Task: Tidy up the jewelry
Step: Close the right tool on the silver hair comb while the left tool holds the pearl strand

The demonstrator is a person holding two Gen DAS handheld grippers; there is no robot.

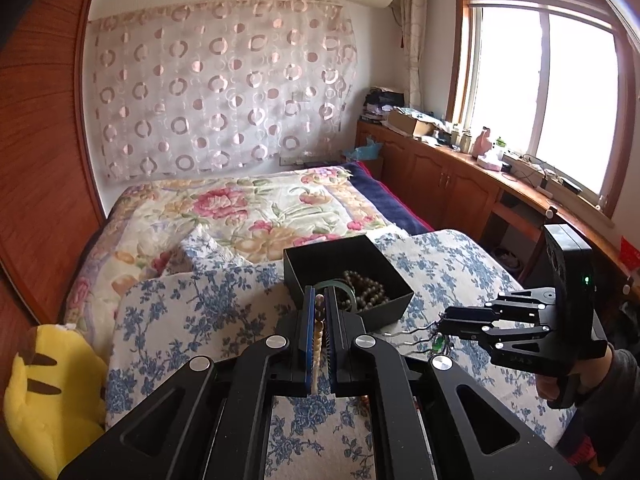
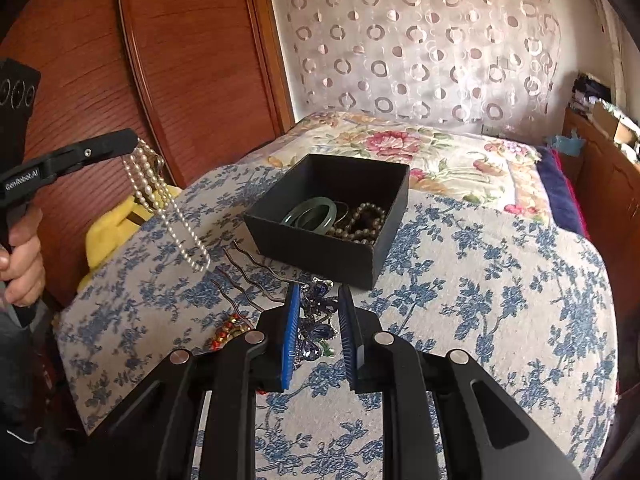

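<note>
Blue pads, right gripper (image 2: 318, 330): parted, straddling the jewelled hair comb (image 2: 316, 320) on the quilt (image 2: 500, 272), not yet closed on it.
Left gripper (image 1: 319, 312): pinched on the pearl necklace (image 2: 160, 200), strands dangling beside the box.
Black box (image 2: 320, 248): just beyond the comb, holding a jade bangle (image 2: 308, 213) and brown beads (image 2: 366, 222).
Risk, comb: its wavy prongs may snag the fabric or twist out of a shallow grip.
Risk, pearls: swinging loops could catch the box rim and spill outside.

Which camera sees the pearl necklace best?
The right wrist view: the pearl necklace dangles in full from the left gripper. The left wrist view shows only a few beads pinched between that gripper's fingers.
</note>
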